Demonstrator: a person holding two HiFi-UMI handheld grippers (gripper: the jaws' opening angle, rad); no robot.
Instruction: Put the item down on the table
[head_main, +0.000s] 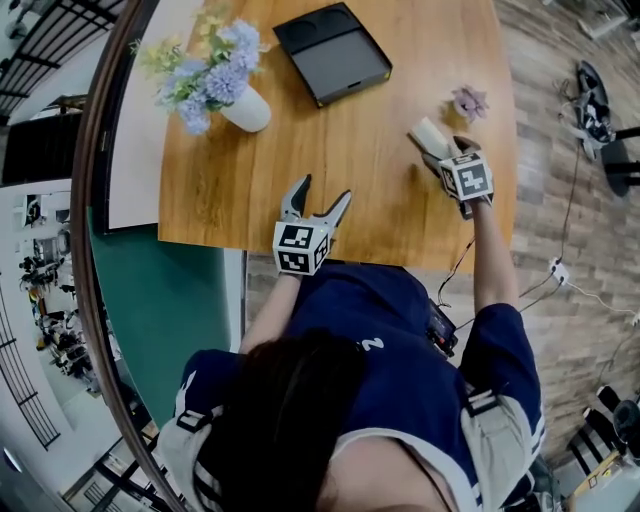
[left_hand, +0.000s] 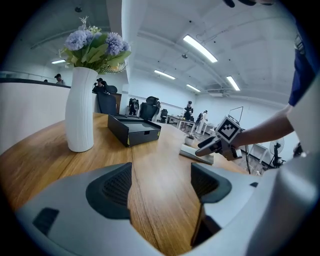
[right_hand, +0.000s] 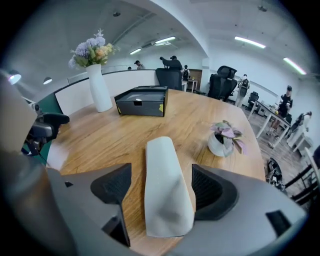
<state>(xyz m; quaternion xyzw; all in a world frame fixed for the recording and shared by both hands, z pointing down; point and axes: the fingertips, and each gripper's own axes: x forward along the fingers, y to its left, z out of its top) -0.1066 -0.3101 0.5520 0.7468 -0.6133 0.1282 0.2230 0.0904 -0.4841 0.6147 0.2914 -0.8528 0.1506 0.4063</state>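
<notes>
A pale grey, soft-looking folded item (right_hand: 167, 190) lies flat on the wooden table (head_main: 370, 190). It sits between the jaws of my right gripper (right_hand: 160, 175), which stands open, with a gap showing on either side of the item. From the head view the item (head_main: 428, 135) is near the table's right side, just ahead of the right gripper (head_main: 445, 150). My left gripper (head_main: 324, 190) hovers open near the table's front edge with nothing between its jaws (left_hand: 161, 172). The left gripper view shows the item (left_hand: 196, 154) under the right gripper (left_hand: 207, 146).
A white vase of flowers (head_main: 245, 108) stands at the back left and an open black box (head_main: 332, 52) at the back middle. A small potted plant (right_hand: 223, 140) sits just right of the item. The table's right edge (head_main: 512, 150) is close.
</notes>
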